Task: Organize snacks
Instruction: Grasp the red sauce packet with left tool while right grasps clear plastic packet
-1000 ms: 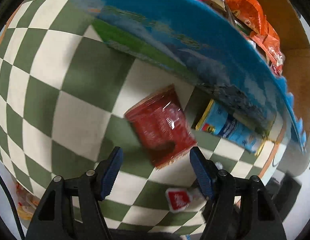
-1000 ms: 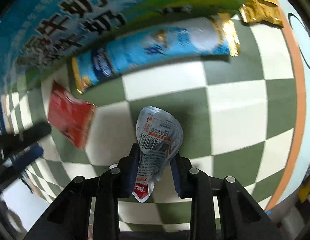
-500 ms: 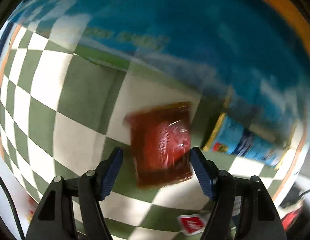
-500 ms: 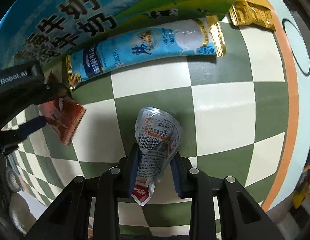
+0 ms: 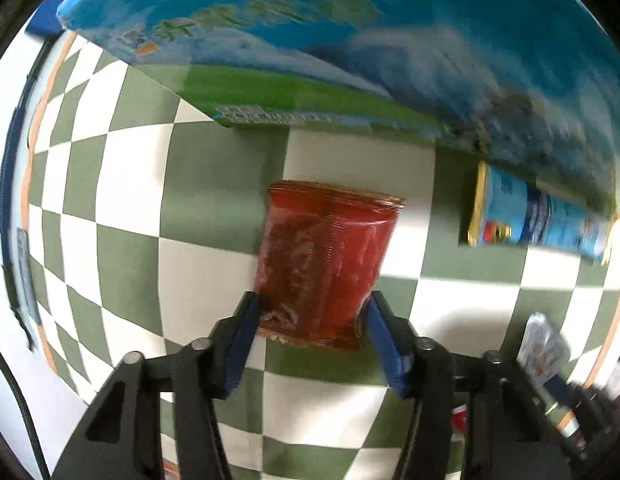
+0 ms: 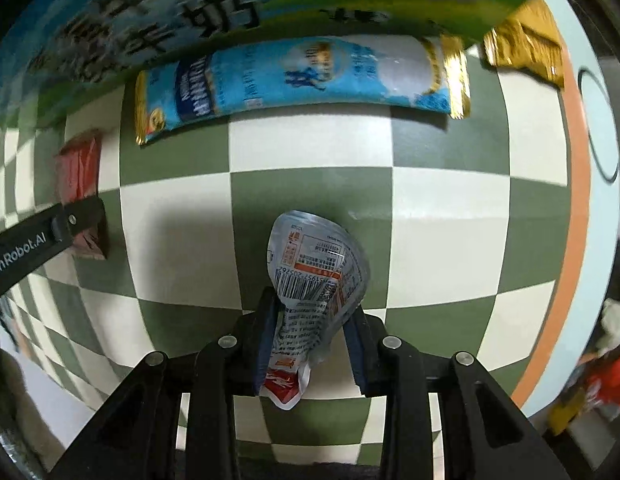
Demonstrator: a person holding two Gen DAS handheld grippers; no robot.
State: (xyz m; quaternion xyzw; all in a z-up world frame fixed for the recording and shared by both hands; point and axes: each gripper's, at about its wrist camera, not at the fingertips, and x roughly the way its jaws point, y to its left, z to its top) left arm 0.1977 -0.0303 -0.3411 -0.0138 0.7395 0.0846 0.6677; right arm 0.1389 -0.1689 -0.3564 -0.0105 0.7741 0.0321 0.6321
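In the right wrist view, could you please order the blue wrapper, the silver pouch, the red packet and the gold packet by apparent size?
1. Blue wrapper.
2. Silver pouch, though it is held nearest the camera, which enlarges it.
3. Red packet and gold packet: alike, both partly hidden, so unranked.

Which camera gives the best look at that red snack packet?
The left wrist view: the red snack packet fills the centre, between the closing jaws of the left gripper. The right wrist view shows it small at the left edge, partly hidden behind that gripper.
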